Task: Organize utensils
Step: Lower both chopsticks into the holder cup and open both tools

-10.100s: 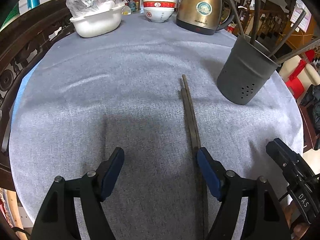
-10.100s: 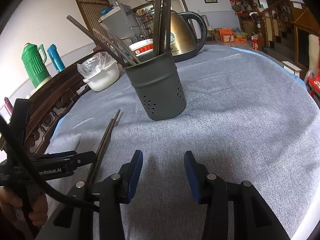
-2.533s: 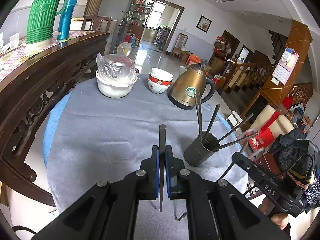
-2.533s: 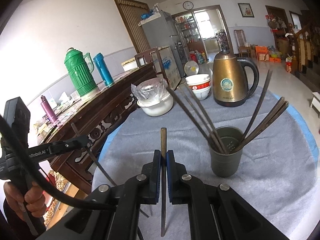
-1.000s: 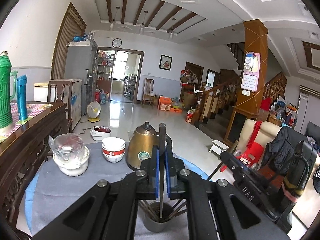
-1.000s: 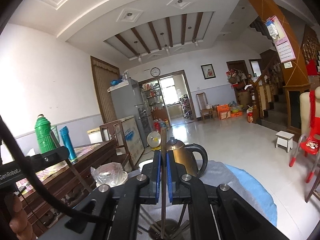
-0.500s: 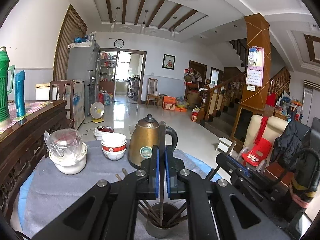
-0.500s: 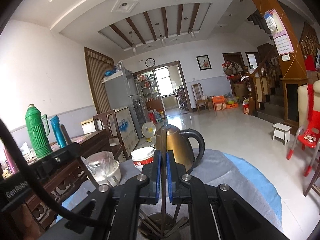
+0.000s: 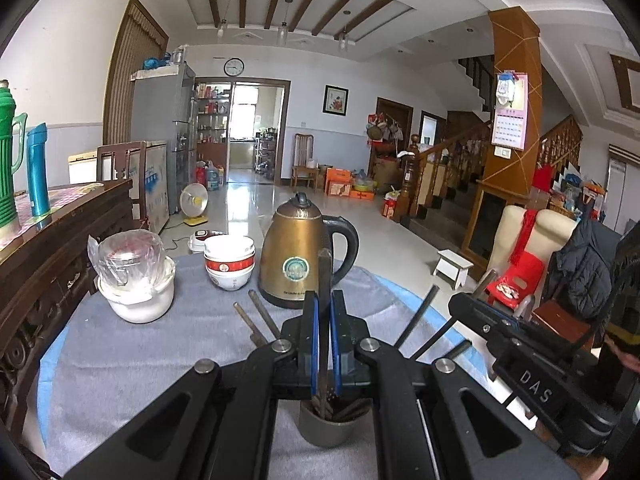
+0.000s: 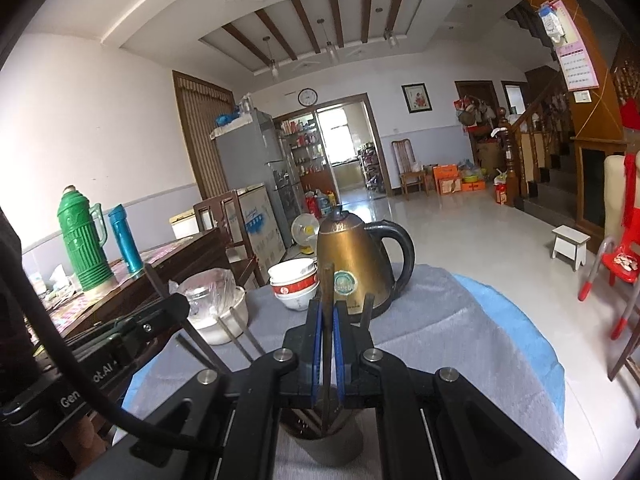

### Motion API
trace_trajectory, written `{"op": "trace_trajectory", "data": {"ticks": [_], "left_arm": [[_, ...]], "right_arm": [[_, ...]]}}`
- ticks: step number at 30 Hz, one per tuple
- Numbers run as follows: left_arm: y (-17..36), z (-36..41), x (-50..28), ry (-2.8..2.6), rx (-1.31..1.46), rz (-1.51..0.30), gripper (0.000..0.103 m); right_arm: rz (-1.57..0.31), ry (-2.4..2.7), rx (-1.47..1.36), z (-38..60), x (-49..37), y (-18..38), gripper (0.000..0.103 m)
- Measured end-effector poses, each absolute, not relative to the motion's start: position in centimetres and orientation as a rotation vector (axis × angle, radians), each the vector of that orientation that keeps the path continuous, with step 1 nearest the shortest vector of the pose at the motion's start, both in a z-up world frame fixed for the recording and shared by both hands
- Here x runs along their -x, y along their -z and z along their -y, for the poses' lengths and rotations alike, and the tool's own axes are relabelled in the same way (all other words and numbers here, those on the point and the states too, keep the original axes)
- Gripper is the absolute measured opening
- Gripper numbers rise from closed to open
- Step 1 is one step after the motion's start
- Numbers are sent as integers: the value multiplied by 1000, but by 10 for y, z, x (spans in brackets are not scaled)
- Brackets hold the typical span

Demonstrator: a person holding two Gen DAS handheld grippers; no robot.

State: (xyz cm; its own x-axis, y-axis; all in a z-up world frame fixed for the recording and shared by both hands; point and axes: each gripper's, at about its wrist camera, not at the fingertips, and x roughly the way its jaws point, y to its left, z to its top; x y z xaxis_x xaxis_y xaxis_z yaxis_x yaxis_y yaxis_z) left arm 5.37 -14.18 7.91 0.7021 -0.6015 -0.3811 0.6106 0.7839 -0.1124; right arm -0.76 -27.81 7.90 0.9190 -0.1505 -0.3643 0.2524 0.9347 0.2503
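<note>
Lowered since half a second ago, both grippers now hold their chopsticks deeper over the holder, and more of the grey-covered bench shows in each view. Ten seconds back, the pair of chopsticks lay flat on the cloth and both sets of fingers were spread wide.

From the left wrist camera, the left gripper point(image 9: 324, 340) has its blue-padded fingers point(image 9: 314, 340) clenched on one dark chopstick point(image 9: 324, 280). It stands upright, its top end rising in front of the kettle and its lower end dipping into the mouth of the grey utensil holder point(image 9: 326, 432), which stands on the bench directly below. Other chopsticks point(image 9: 260, 320) already lean out of the holder, fanning to the left and right.

From the right wrist camera, the right gripper point(image 10: 327, 344) is likewise clenched on a second dark chopstick point(image 10: 327, 292), held upright with its lower end inside the same holder point(image 10: 332, 448). The left gripper's black body shows at the left edge of this view, and the right gripper's body shows at the right edge of the left view.

Behind the holder on the grey cloth point(image 9: 120, 360) stands a bronze electric kettle point(image 9: 298, 256) with a black handle. To its left is a stack of white bowls with a red band point(image 9: 229, 260), then a white basin holding a clear plastic bag point(image 9: 134, 280). A dark carved wooden sideboard point(image 9: 44, 264) runs along the left, carrying a green thermos point(image 10: 82, 236) and a blue flask point(image 10: 125, 236).
</note>
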Motion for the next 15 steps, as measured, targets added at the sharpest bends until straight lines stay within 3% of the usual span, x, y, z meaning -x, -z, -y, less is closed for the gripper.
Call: {"op": "trace_trajectory", "data": {"ticks": [15], "left_arm": [[-67, 121, -39, 702, -53, -511, 6]], "right_arm": [[-371, 190, -262, 260, 21, -78, 7]]}}
